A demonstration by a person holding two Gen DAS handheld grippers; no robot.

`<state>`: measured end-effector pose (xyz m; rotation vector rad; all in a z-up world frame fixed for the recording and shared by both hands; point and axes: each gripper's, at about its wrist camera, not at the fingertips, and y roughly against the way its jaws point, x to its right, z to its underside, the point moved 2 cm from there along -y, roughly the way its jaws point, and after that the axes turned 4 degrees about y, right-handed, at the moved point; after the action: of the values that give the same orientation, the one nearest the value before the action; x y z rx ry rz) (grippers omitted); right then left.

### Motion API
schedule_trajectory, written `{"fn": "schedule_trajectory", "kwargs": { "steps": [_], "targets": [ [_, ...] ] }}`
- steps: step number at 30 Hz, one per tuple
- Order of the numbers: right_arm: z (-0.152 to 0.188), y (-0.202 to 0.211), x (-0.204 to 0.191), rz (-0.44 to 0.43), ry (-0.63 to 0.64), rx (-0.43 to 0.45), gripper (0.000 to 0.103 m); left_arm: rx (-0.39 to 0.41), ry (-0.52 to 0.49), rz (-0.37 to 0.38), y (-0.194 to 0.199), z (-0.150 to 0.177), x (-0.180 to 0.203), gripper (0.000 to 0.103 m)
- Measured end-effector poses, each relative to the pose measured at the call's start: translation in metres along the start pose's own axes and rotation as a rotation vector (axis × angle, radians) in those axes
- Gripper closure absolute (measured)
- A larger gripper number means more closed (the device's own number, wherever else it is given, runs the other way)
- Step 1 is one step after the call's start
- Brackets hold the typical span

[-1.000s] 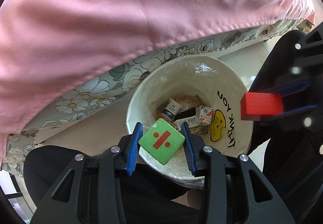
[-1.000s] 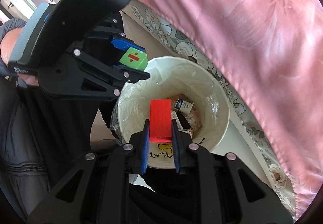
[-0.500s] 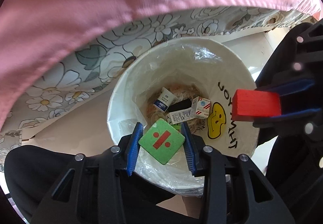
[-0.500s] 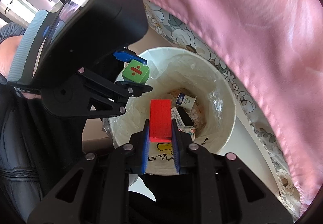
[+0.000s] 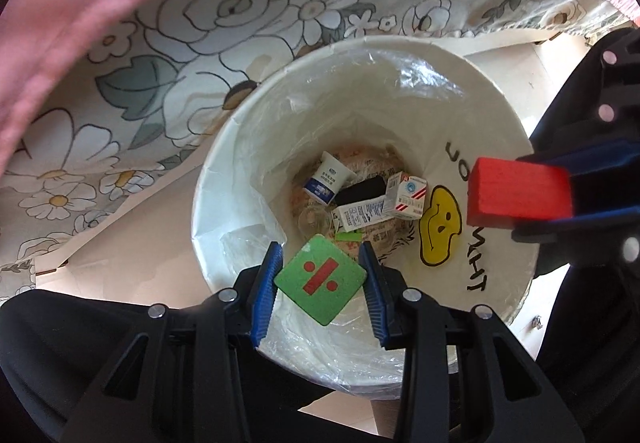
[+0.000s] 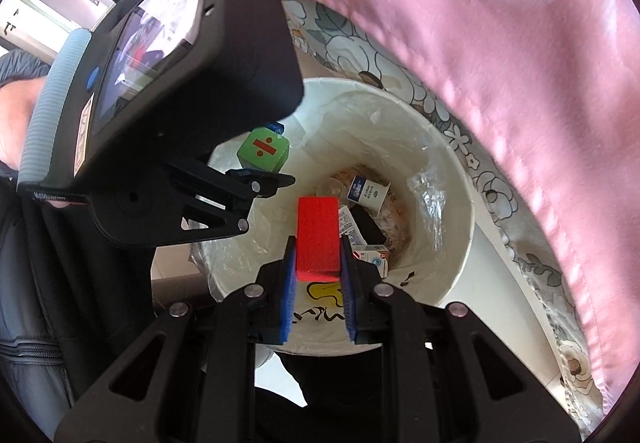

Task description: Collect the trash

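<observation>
Progress: we judge the task near its close; both pieces are carried over the white paper bin with the yellow smiley, neither yet dropped.
Left claw: clamped on the green cube with a red division sign, above the bin's near rim.
Right claw: clamped on the red rectangular block, over the bin's right side.
Already in the bin: one white yoghurt cup, one clear plastic cup, two small cartons, one black item.
Left to do: release both pieces, two in all.
Surroundings: pink bedcover over floral sheet.
</observation>
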<state>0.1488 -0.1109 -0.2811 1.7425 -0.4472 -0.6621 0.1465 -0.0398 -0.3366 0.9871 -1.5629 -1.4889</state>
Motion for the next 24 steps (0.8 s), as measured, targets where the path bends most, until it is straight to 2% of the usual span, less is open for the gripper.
{"fn": "schedule_trajectory", "kwargs": {
  "steps": [1,2,3,4,5,7,10,24],
  "targets": [
    [0.000,0.000,0.000,0.000,0.000,-0.004,0.082,-0.011,0.001,-0.007,-0.003,0.000,0.001,0.057],
    [-0.001,0.000,0.000,0.001,-0.001,-0.003,0.077,-0.013,0.005,0.000,-0.004,0.000,0.001,0.049],
    [-0.002,-0.001,0.002,0.006,-0.012,-0.002,0.055,-0.013,0.008,0.004,-0.004,0.000,0.001,0.044],
    [-0.002,-0.002,0.003,0.016,-0.026,-0.007,0.041,-0.015,0.007,0.005,-0.006,0.000,0.001,0.030],
    [-0.003,-0.002,0.004,0.029,-0.029,-0.014,0.020,-0.015,0.004,0.004,-0.006,0.000,0.002,0.023],
    [-0.004,0.001,0.005,0.054,-0.037,0.000,0.018,-0.010,0.001,0.001,-0.004,0.000,0.003,0.015],
    [-0.004,0.009,0.007,0.084,-0.061,0.020,0.014,-0.005,0.004,-0.003,-0.002,0.000,0.002,0.013],
    [0.011,0.036,0.002,0.129,-0.101,0.091,0.014,0.053,0.041,-0.042,0.022,0.005,-0.002,0.012]
  ]
}}
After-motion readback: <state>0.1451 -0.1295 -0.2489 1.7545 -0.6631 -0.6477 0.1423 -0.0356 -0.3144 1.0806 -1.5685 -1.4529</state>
